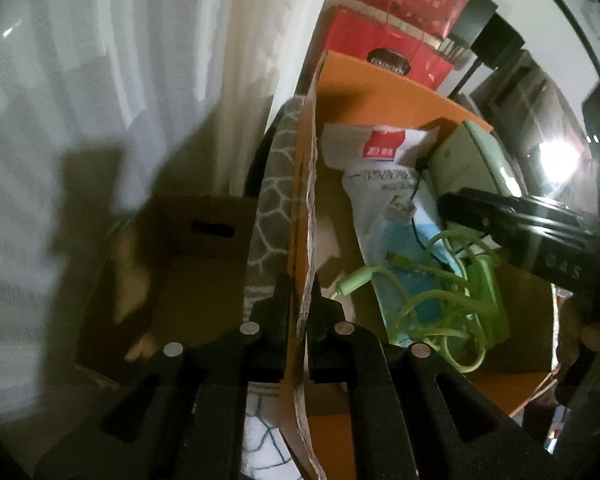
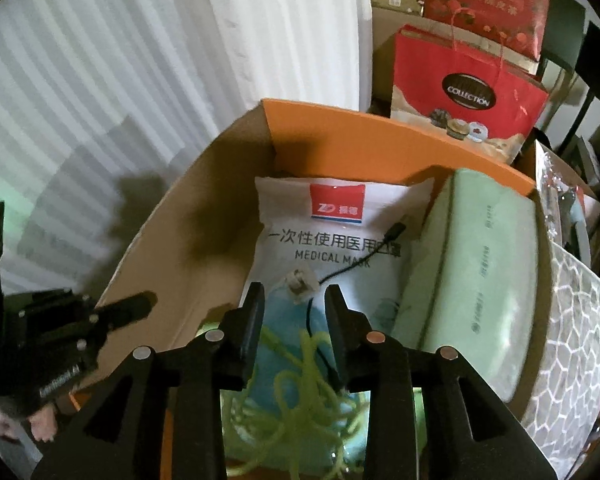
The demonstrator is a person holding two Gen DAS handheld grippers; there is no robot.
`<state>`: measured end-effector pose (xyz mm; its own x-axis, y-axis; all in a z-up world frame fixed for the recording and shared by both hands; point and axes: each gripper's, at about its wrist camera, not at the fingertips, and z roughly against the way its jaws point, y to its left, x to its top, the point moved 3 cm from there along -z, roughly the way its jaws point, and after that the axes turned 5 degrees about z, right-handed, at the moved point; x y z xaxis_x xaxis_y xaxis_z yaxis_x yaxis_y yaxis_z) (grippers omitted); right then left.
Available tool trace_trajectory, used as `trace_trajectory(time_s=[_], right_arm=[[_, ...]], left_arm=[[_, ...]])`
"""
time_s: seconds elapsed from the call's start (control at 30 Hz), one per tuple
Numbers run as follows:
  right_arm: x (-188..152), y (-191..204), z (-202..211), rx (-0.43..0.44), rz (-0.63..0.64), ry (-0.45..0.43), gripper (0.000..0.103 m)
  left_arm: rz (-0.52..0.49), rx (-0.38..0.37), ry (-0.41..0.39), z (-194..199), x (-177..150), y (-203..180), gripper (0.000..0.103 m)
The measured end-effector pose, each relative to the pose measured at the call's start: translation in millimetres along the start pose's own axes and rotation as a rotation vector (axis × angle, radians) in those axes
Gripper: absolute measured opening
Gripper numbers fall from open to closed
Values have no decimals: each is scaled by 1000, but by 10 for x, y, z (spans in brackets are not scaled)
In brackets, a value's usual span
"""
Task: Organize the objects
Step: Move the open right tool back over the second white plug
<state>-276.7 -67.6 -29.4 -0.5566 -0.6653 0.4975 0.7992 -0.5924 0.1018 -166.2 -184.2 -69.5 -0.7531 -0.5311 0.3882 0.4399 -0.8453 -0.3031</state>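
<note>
Two grippers in play, and I'm working left to right. Far left in the left wrist view I see a brown carton (image 1: 172,276) on the floor by the white curtain (image 1: 112,60), mostly in shadow, so I can't tell what is in it. My left gripper (image 1: 300,300) is clamped shut on the upright flap (image 1: 306,208) of the orange cardboard box (image 2: 380,128), pads pressing either side of its ragged edge. Risk here, I judge: the flap is thin and already frayed, so a tug or twist could tear it or drag the whole box. Inside the box the green cable (image 1: 432,300) lies in a loose tangle on the medical mask pack (image 2: 328,240), with a thin black wire (image 2: 352,264) and a small plug across the pack. My right gripper (image 2: 294,304) hangs over that tangle with jaws parted and nothing between the pads that I can see pressed. Loops of cable sit right under the fingertips, so lifting away could snag a loop and pull the cable back out, and the black wire might come with it. To the right the pale green box (image 2: 472,280) leans against the box wall, blurred, print unreadable. A grey patterned container (image 2: 580,340) is cut off at the right edge. Box bottom beneath the pack is hidden. Red gift bags (image 2: 468,92) stand behind.
</note>
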Motion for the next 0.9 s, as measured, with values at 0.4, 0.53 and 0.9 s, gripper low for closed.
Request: trace_trajectory(time_s=[0.4,0.53,0.9], right_arm=[[-328,-225,626,22,-23,-90,36],[-523,-372,782,13,-41,-116,36],[-1135,-1013,1016,-78,-133,-144,36]], left_arm=[[-32,39,-26,142,13,-89,3],[-39,51,-31,155,-7,-98,3],[-41,45,-32,175,-27,-89,2]])
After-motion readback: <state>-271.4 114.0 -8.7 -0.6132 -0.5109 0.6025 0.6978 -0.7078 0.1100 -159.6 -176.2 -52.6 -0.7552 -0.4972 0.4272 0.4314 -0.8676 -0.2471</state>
